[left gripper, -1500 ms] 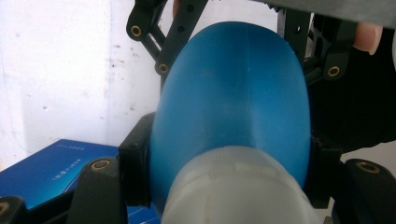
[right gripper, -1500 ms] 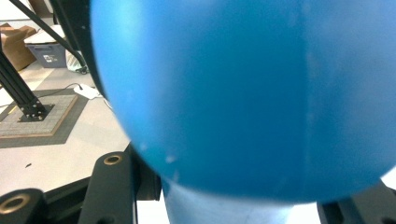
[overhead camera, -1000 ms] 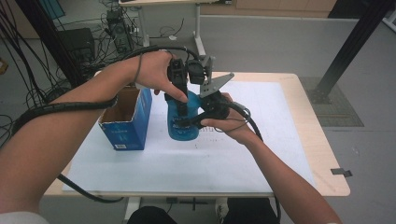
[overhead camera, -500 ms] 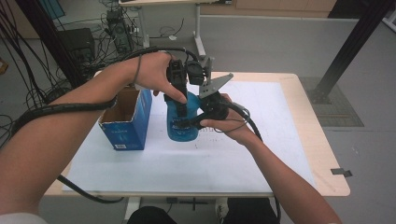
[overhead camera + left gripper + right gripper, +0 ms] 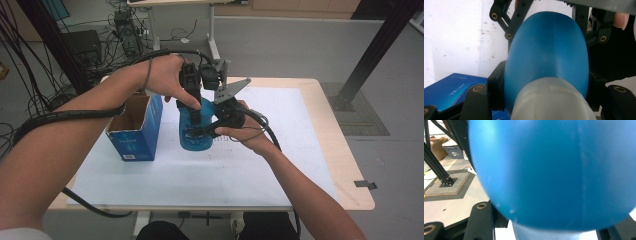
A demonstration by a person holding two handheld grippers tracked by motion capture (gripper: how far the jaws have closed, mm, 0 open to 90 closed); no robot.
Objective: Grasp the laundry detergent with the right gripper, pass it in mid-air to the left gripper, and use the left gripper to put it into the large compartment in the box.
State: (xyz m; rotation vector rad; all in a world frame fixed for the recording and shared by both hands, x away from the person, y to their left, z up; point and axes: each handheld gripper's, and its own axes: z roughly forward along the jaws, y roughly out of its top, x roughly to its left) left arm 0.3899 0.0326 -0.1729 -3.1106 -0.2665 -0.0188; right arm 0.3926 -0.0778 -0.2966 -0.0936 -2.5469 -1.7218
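Held thing: a translucent blue plastic bottle with a pale frosted neck (image 5: 194,131), upright over the white sheet on the desk (image 5: 300,165), just beside the box on its right in the high view. Whether its base rests on the sheet cannot be told.

Landmark: an open blue cardboard box with white print (image 5: 134,131), standing on the sheet at the desk's left part, flaps up.

Left gripper (image 5: 196,114): comes down from above on the bottle, just right of the box. In the left gripper view its black fingers (image 5: 496,85) press on both sides of the bottle (image 5: 546,55) by the pale neck, closed on it.

Right gripper (image 5: 207,131): reaches in level from the side of the bottle away from the box, low on the blue body. Its fingers have just been opening a little, with the bottle between them. In the right gripper view the blue body (image 5: 554,170) sits blurred and very close, a black finger (image 5: 480,220) low at the left; whether the pads press on it cannot be told.

Hands: the left hand (image 5: 162,80) holds its gripper above the box's far end; the right hand (image 5: 250,135) lies farther from the box than the bottle.

Box in the left gripper view: its blue side (image 5: 451,91) shows low at the left, beside the bottle.
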